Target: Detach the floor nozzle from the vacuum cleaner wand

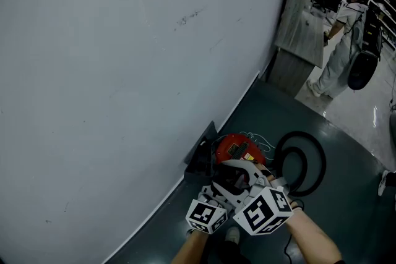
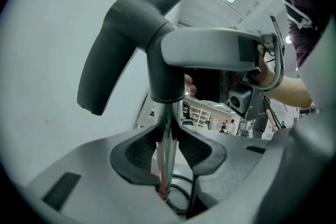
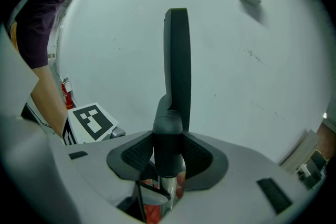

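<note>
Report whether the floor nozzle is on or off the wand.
On: the floor nozzle has its neck socket seated over the chrome wand.

The floor nozzle (image 2: 131, 23) is dark grey plastic with a lighter grey plate across it, joined to the chrome wand (image 2: 167, 165) by a round dark collar (image 2: 167, 81). The wand runs straight up between the left gripper's (image 2: 168, 150) jaws, both pads against the metal, with the collar just beyond them. The right gripper's (image 3: 168, 157) jaws hold the collar itself, pads touching both sides. The floor nozzle (image 3: 177, 60) rises edge-on beyond them, and a bare stretch of wand (image 3: 167, 189) shows nearer the camera.
</note>
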The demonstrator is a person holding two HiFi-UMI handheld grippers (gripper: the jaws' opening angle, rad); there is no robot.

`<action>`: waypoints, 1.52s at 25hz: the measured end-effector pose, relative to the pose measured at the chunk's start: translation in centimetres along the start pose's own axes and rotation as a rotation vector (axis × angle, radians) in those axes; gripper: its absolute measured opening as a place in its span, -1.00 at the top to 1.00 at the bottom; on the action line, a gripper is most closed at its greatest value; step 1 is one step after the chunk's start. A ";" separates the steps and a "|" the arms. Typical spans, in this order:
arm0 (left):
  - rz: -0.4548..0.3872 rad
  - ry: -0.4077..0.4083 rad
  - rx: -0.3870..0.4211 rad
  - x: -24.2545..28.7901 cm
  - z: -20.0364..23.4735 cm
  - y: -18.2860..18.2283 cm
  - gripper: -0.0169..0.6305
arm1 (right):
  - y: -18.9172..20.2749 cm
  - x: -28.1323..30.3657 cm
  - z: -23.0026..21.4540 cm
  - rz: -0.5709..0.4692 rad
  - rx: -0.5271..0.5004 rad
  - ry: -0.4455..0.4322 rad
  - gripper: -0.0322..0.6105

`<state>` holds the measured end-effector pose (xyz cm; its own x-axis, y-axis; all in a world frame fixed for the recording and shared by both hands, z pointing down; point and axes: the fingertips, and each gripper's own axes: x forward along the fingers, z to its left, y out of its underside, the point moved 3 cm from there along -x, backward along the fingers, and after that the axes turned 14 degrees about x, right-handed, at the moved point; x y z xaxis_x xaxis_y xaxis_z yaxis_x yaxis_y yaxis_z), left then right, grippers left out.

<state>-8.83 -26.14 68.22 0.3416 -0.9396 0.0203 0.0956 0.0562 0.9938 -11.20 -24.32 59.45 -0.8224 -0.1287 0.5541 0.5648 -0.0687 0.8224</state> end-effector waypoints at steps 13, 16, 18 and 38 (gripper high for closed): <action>0.025 0.027 0.022 0.0 -0.2 -0.1 0.53 | -0.4 -0.6 -0.7 -0.051 0.117 -0.002 0.37; 0.028 0.039 0.034 0.2 -0.4 -0.3 0.53 | -1.9 -1.1 -1.3 -0.079 0.112 0.014 0.37; 0.029 0.040 0.037 0.2 -0.4 -0.3 0.53 | -2.5 -1.1 -0.7 -0.088 0.055 0.023 0.37; 0.048 0.001 0.041 -6.9 -0.3 -12.7 0.33 | -8.2 -10.4 -2.8 -0.322 0.383 0.163 0.37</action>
<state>-12.13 -20.29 55.41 0.3455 -0.9360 0.0676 0.0407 0.0869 0.9954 -7.12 -25.16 46.58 -0.9117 -0.3151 0.2637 0.1951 0.2329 0.9527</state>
